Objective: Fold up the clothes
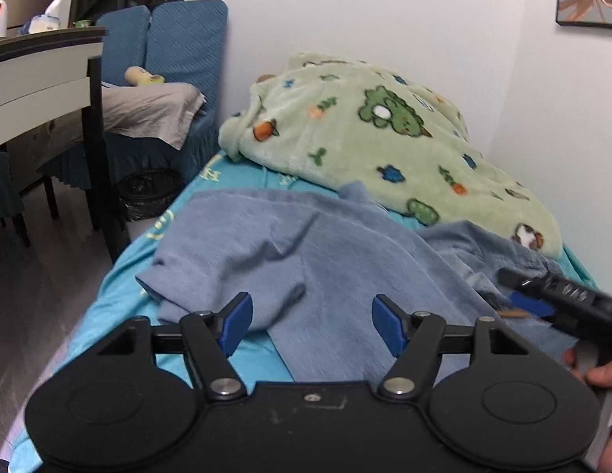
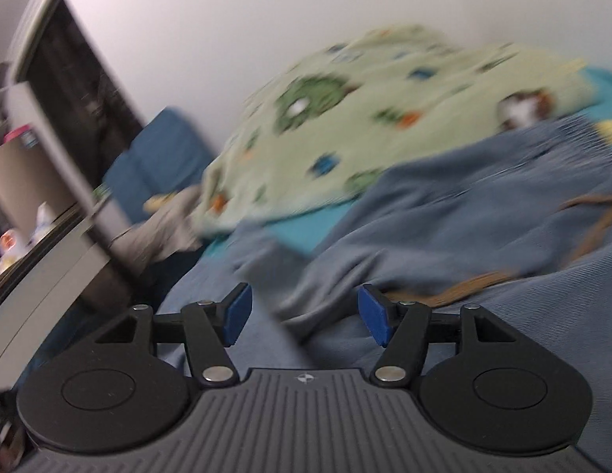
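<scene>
my left gripper [image 1: 312, 325] is spread wide with nothing between its blue pads, poised just above the blue shirt [image 1: 306, 252]. the shirt lies rumpled on the teal bed sheet [image 1: 120, 287], its far edge touching the green patterned blanket [image 1: 369, 134] heaped against the wall. my right gripper [image 2: 304, 317] is also released and empty, low over the shirt's folds near its brown collar trim [image 2: 463, 285]. the right view is blurred.

Motion blur smears the green blanket [image 2: 365, 126] and blue shirt [image 2: 483, 205].
</scene>
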{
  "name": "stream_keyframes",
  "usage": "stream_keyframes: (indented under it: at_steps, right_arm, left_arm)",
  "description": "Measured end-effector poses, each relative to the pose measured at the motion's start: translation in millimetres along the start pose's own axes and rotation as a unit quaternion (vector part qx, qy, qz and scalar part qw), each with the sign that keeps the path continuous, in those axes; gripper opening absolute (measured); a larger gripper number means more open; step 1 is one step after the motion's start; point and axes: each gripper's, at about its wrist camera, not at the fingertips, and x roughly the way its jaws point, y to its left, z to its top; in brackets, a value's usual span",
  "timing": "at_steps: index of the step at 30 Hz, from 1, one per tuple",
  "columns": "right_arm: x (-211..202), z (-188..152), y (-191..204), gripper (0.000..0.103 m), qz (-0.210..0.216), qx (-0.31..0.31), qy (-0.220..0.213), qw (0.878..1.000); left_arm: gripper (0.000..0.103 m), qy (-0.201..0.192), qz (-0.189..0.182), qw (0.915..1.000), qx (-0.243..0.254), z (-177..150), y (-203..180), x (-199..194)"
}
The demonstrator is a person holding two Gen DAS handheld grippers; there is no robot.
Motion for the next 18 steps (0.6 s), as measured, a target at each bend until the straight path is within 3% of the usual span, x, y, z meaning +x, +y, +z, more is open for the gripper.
stream_keyframes:
  at_steps: [3, 6, 8, 9, 13, 18]
  right_arm:
    - [32, -5, 25, 0.064, 0.001, -0.026, 0.036, 0.999]
    - [45, -15, 46, 0.048, -0.002, -0.064, 0.053, 0.997]
    - [46, -20, 59, 0.013, 0.000, -0.093, 0.044, 0.995]
    - [44, -21, 66, 0.005, -0.005, -0.113, 0.038, 0.993]
    - [22, -26, 98, 0.002, -0.011, -0.202, 0.010, 0.979]
    - [-21, -67, 144, 0.002, 0.019, -0.329, 0.051, 0.943]
  left_arm:
    - [0.064, 0.006, 0.006, 0.9999, -0.006, 0, 7, 12]
    - [0.064, 0.016, 0.012, 0.9997, -0.015, -2, 14, 24]
    - [0.064, 0.018, 0.009, 0.9992, -0.036, -1, 21, 28]
    - [0.064, 0.019, 0.007, 0.9987, -0.046, 0, 24, 30]
    - [0.064, -0.003, 0.000, 0.9967, -0.081, 8, 35, 21]
    - [0.064, -0.027, -0.021, 0.9941, -0.103, 15, 46, 0]
